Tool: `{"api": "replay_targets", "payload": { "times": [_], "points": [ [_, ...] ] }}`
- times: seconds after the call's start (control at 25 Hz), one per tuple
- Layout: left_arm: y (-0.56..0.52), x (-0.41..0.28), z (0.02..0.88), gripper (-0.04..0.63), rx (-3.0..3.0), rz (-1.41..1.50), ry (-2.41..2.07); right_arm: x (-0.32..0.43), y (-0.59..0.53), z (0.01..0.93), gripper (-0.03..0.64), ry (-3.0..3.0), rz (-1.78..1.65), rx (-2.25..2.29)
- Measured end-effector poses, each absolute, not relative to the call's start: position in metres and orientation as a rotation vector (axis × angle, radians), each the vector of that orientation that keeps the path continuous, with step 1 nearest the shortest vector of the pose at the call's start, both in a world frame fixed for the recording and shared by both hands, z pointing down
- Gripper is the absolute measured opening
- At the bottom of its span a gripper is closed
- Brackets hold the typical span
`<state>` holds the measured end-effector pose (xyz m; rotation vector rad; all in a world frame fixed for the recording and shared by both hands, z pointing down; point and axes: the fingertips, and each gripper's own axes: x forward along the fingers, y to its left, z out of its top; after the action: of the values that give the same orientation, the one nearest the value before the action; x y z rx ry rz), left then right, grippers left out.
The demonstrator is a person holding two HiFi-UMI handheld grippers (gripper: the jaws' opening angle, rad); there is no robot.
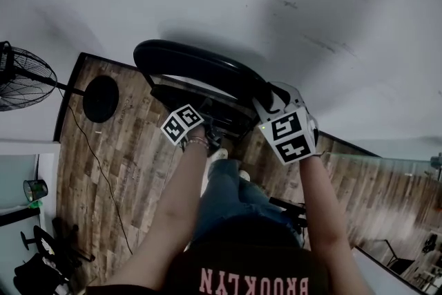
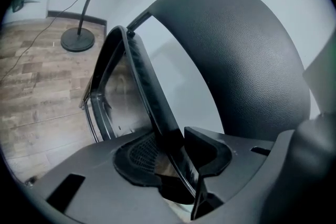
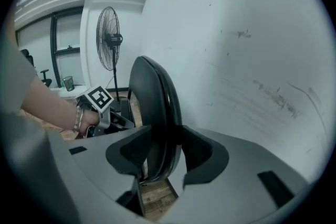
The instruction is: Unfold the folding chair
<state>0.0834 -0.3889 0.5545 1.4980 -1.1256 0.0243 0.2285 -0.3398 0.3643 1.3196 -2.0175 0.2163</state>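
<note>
My left gripper (image 2: 181, 162) clamps the black padded folding chair's (image 1: 197, 65) seat edge (image 2: 142, 76). My right gripper (image 3: 161, 157) clamps its backrest (image 3: 152, 107) just beyond, nearly parallel.

Floor (image 1: 138, 169) is wood-look planks in mixed brown tones, running up to a dark baseboard (image 1: 103, 60) under a white wall. Sitting right on it near the wall is the round black base (image 1: 101, 99) of a pedestal fan, with a thin cable (image 1: 94, 162) trailing away across the boards. The folding chair (image 1: 200, 69) is just beside that base; its lower frame comes down toward the planks, but I can't tell if it touches. The person's light shoe (image 1: 219, 154) is planted behind it. There's dark clutter (image 1: 41, 255) in the near-left corner, too murky to identify.
</note>
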Motion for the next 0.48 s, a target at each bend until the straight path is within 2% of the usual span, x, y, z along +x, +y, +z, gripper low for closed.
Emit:
{"api": "replay_targets", "payload": {
  "times": [0.48],
  "points": [
    [-0.357, 0.062, 0.552, 0.146, 1.502, -0.015, -1.144, 0.213, -0.318, 0.361, 0.184, -2.075, 0.174, 1.345]
  ]
}}
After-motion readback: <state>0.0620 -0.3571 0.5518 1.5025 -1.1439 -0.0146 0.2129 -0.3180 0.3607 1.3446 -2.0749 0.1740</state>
